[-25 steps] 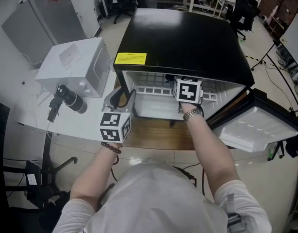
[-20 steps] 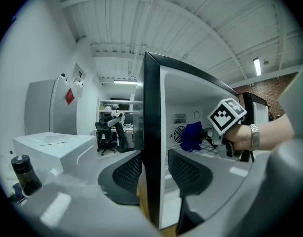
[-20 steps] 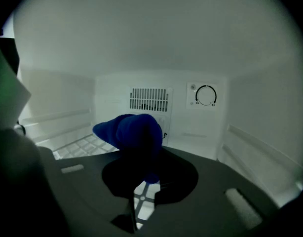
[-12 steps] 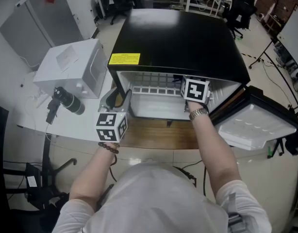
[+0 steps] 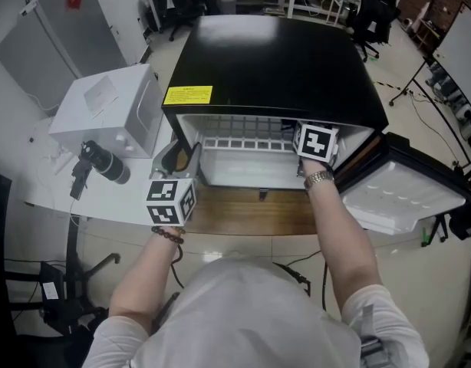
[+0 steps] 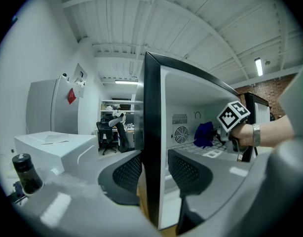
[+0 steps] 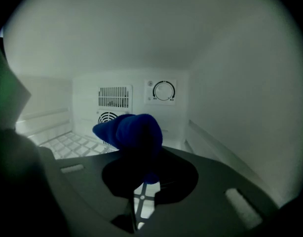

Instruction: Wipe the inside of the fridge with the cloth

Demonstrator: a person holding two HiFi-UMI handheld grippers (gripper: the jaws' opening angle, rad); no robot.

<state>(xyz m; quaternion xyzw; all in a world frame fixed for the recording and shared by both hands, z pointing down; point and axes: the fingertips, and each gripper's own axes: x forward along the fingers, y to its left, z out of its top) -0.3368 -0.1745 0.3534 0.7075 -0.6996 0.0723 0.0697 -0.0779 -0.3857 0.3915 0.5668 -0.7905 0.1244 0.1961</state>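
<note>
A small black fridge [image 5: 274, 60] stands open, white inside, with a wire shelf [image 5: 243, 142]. My right gripper [image 7: 141, 176] reaches into its right half. Only its marker cube [image 5: 316, 142] shows from above. It is shut on a bunched blue cloth [image 7: 131, 132], which sticks out ahead of the jaws, just above the shelf [image 7: 67, 142]. The left gripper view shows the cloth [image 6: 205, 134] in front of the fan vent [image 6: 181, 134]. My left gripper [image 6: 154, 169] sits at the fridge's front left, with its pads [image 6: 126, 174] on either side of the left wall's edge [image 6: 151, 132].
The fridge door [image 5: 408, 194] hangs open to the right. A thermostat dial [image 7: 164, 91] and a vent grille [image 7: 114, 97] sit on the back wall. A white box-like appliance [image 5: 113, 106] and a black bottle [image 5: 105, 163] stand to the left. A wooden board [image 5: 251, 213] lies under the fridge.
My right gripper has slid to the right inside the fridge with the cloth. The left gripper has stayed on the wall edge.
</note>
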